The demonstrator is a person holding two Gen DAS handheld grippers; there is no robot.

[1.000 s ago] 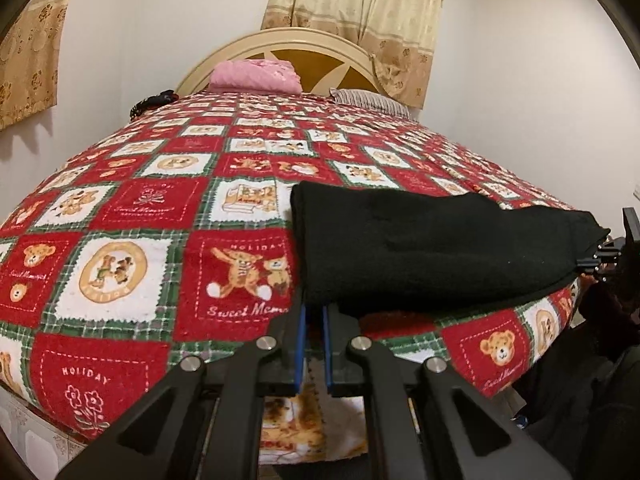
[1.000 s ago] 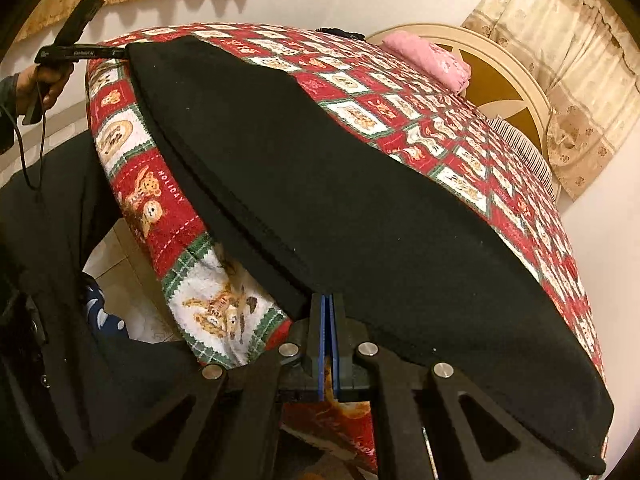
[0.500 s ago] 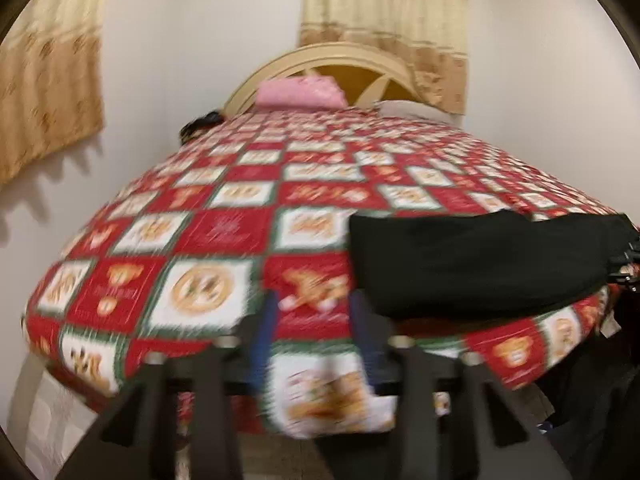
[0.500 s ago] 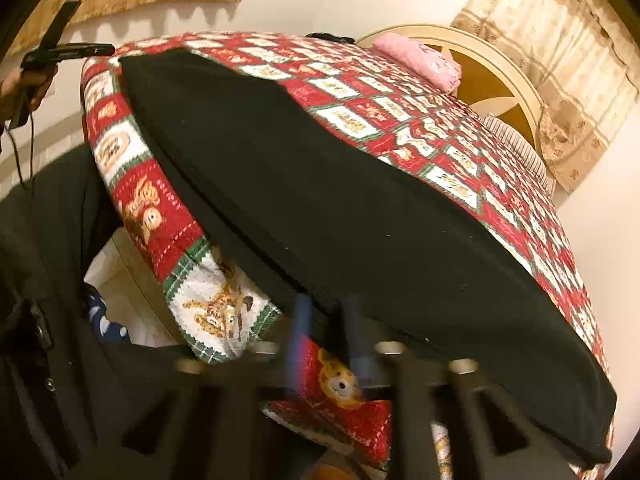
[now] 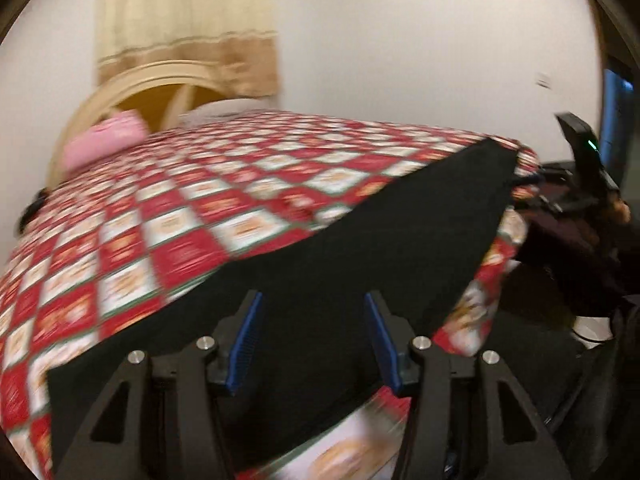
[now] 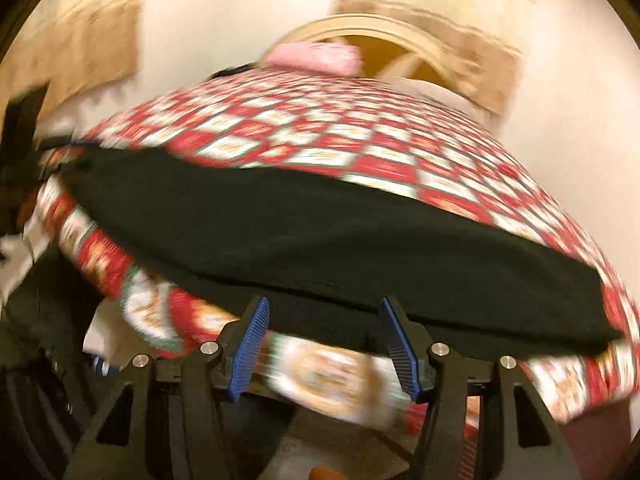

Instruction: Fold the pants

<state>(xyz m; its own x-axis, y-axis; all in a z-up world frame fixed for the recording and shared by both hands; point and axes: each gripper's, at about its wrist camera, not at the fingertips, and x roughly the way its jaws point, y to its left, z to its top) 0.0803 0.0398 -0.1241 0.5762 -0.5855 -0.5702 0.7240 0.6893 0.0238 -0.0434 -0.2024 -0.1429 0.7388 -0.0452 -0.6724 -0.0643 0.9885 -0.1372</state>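
Both views motion-blurred; fine detail unreliable.

Black pants (image 5: 328, 276) lie folded in a long flat strip along the near edge of the bed (image 5: 168, 232), on the red, white and green checked bedspread (image 5: 280, 168) with bear prints. In the right wrist view the pants (image 6: 320, 240) span most of the frame width, the near edge slightly overhanging the side of the bedspread (image 6: 328, 136).

Left gripper (image 5: 313, 344): fingers spread wide, blue pads (image 5: 245, 344) apart, nothing between them. It sits low over the pants near one end, with black cloth showing through the gap. Contact with the cloth cannot be told.

Right gripper (image 6: 325, 350): fingers spread wide, blue pads (image 6: 249, 350) apart, holding nothing. The near edge of the pants and the hanging bedspread show through the gap. Contact again cannot be told.

In the left wrist view the right gripper (image 5: 536, 184) appears at the far corner of the pants, just beside it; state not readable from there.

Background: pink pillow (image 5: 106, 142) at the head of the bed, arched wooden headboard (image 5: 160, 84) behind it, beige curtain (image 5: 188, 20) above, white wall (image 5: 420, 40).
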